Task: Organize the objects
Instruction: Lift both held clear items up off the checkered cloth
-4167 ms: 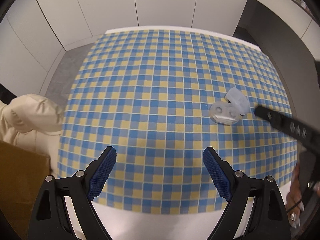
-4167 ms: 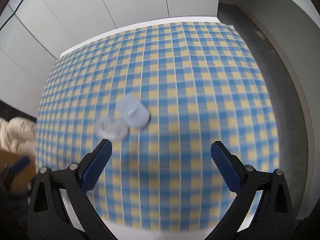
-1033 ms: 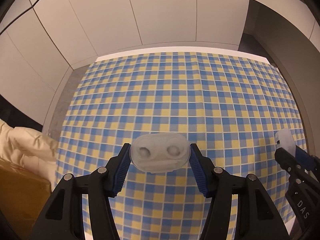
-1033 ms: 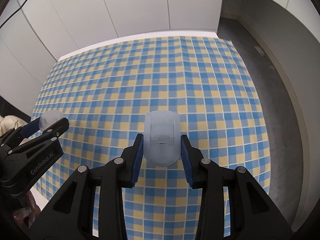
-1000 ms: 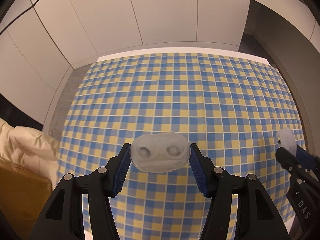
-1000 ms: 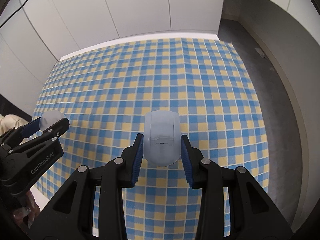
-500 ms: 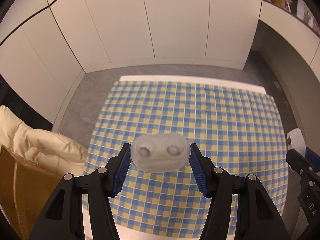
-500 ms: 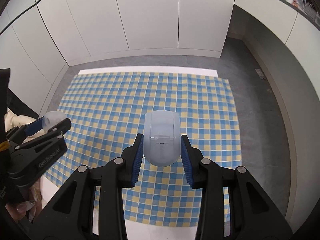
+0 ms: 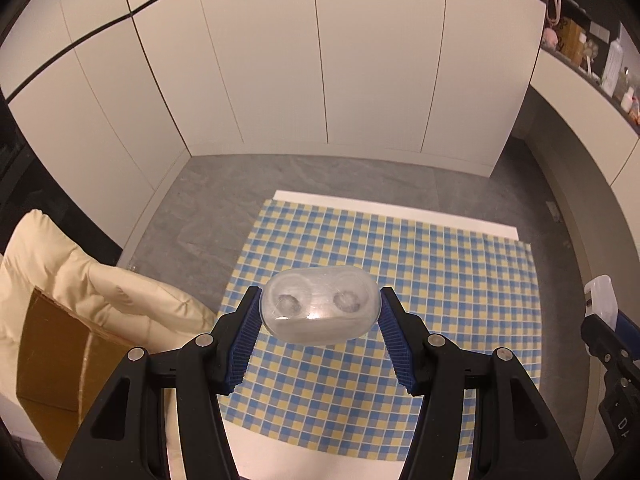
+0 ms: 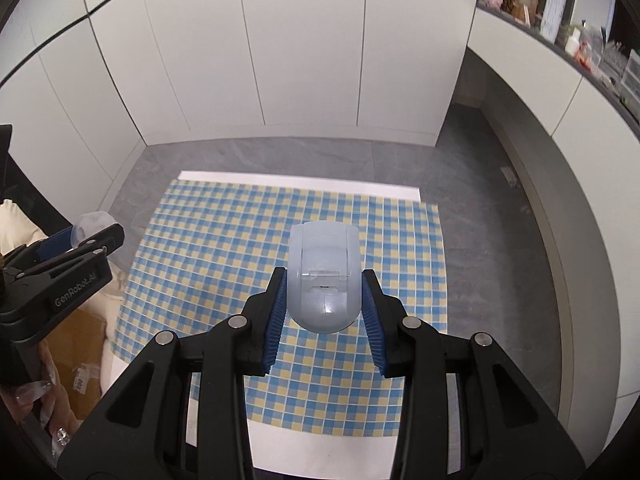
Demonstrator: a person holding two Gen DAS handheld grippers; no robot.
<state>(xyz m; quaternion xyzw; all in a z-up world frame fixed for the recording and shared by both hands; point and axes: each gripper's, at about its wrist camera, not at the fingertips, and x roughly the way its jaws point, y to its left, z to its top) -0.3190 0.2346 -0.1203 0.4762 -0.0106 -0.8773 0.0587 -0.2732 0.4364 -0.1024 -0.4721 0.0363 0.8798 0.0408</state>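
My left gripper (image 9: 319,312) is shut on a frosted oval case (image 9: 319,305) with two round wells, held high above the checked table (image 9: 440,280). My right gripper (image 10: 323,292) is shut on a pale blue rounded lid (image 10: 323,276), also held high above the checked table (image 10: 224,240). The right gripper with the lid also shows in the left wrist view (image 9: 600,304) at the right edge. The left gripper with the oval case shows in the right wrist view (image 10: 90,228) at the left edge.
A cream cushion (image 9: 80,280) lies on a brown cardboard box (image 9: 52,360) left of the table. Grey floor (image 9: 224,192) and white cupboard doors (image 9: 280,60) lie beyond. A shelf with bottles and boxes (image 10: 560,20) runs along the right wall.
Both grippers have risen well above the table with their pieces still held; the table looks smaller and farther below. About four seconds ago both pieces lay on the table and both grippers were open.
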